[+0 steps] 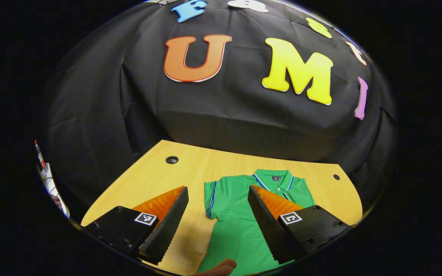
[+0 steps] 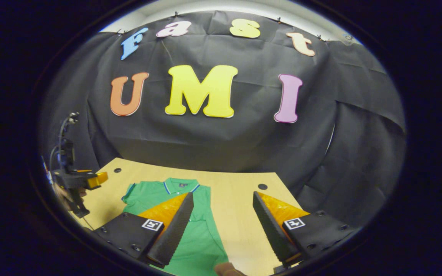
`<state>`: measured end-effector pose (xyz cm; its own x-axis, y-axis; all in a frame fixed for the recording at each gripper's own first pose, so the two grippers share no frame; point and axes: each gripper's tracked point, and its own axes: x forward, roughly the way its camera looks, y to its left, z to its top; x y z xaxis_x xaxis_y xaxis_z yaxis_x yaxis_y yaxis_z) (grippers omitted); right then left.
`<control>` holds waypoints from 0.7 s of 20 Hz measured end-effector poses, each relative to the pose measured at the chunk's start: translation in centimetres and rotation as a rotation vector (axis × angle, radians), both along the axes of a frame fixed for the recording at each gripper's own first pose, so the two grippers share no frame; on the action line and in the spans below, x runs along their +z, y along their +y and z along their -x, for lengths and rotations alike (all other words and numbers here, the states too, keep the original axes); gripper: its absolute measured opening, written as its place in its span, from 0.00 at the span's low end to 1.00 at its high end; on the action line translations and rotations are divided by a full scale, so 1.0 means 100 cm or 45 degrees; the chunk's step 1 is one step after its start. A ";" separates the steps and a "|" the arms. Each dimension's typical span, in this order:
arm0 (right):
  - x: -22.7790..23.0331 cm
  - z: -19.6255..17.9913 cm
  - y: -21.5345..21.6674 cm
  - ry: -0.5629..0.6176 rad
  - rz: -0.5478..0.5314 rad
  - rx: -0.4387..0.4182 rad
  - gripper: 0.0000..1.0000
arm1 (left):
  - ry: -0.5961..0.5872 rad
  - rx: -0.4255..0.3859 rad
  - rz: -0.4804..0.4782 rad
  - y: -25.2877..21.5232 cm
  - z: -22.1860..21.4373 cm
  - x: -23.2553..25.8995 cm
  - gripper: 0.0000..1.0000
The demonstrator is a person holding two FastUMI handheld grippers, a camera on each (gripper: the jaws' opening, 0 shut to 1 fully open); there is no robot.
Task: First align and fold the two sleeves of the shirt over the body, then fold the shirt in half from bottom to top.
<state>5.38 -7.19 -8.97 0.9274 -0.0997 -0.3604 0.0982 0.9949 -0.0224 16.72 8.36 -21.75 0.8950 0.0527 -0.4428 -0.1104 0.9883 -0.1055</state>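
green shirt [image 1: 240, 214] lies flat mid tabletop [image 1: 159, 172], bare wood along both side edges; left gripper [image 1: 218, 214] and right gripper [image 2: 223, 222] hover above, fingers wide, holding nothing

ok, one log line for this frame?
shirt: flat on table, unfolded | left gripper: open, above | right gripper: open, above

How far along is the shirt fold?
Barely started, it seems. The shirt lies flat on the table, collar far, with one sleeve spread out. Left gripper and right gripper hover open, holding nothing. Sleeve folds and the bottom-to-top fold remain.
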 end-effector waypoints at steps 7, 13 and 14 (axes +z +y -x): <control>-0.019 0.045 0.016 0.154 -0.001 -0.048 0.98 | 0.262 -0.001 0.003 0.017 -0.038 -0.095 1.00; -0.018 0.043 0.029 0.207 0.000 -0.059 0.96 | 0.445 0.022 -0.016 0.032 -0.061 -0.152 1.00; -0.018 0.043 0.032 0.213 0.003 -0.055 0.96 | 0.442 0.015 -0.025 0.034 -0.068 -0.150 1.00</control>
